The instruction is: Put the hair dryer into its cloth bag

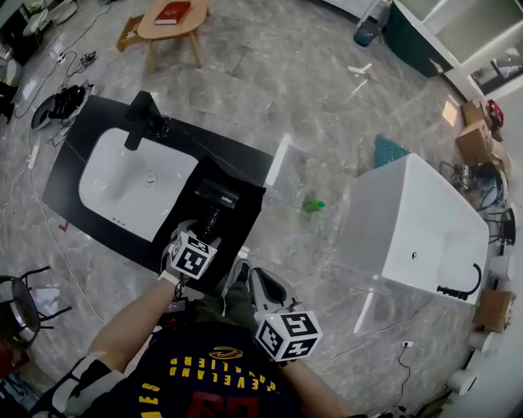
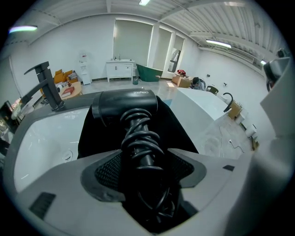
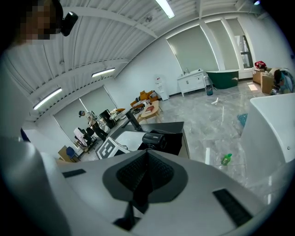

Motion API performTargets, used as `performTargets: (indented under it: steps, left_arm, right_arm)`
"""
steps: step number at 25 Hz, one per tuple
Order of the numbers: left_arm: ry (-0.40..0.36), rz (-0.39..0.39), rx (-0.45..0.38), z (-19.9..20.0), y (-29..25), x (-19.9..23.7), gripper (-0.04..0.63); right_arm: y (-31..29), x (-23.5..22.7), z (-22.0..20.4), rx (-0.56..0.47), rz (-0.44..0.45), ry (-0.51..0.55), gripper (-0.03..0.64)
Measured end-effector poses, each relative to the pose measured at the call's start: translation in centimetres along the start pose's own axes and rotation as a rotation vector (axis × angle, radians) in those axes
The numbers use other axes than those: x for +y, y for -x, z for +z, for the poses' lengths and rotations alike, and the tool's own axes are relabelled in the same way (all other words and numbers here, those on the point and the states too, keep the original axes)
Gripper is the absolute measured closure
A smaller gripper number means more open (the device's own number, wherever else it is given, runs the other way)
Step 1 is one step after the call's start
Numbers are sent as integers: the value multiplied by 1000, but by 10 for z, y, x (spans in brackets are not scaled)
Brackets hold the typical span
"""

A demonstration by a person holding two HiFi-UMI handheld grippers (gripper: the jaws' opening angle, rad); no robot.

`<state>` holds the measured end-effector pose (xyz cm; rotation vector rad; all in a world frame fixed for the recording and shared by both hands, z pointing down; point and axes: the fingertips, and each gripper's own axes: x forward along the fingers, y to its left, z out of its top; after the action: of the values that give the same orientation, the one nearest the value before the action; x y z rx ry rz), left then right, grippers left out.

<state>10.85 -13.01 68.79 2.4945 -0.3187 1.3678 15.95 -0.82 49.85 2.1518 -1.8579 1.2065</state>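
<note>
The black hair dryer (image 1: 214, 200) lies on its black cloth bag (image 1: 248, 219) at the right end of a black counter (image 1: 233, 155). Its handle, wound with the cord, points toward me. My left gripper (image 1: 206, 231) is down at that handle. In the left gripper view the jaws stand wide, one on each side of the corded handle (image 2: 143, 143), with the dryer's barrel (image 2: 125, 105) beyond and the bag (image 2: 179, 133) under it. My right gripper (image 1: 255, 282) hangs lower, off the counter, shut with nothing in it (image 3: 147, 154). It looks toward the dryer (image 3: 153, 139).
A white sink (image 1: 106, 175) with a black faucet (image 1: 140, 118) fills the counter's left part. A white bathtub (image 1: 417, 220) stands to the right, with a green bottle (image 1: 313, 205) on the floor between. A wooden table (image 1: 167, 24) stands farther off.
</note>
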Motion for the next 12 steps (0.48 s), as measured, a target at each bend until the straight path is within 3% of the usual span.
performTargets:
  steps: [4,8,12]
  left_arm:
    - [8,36,55,-4,-6,1,314]
    - [87,32,41,-7,-8,3,334]
    - [104,17,35,-10,-7,6,345]
  right_arm:
    - [0,-5,2,-1,1,-3,609]
    - [1,-4,3,1,13,5,609]
    - [2,-4,4,-2,24,18,609]
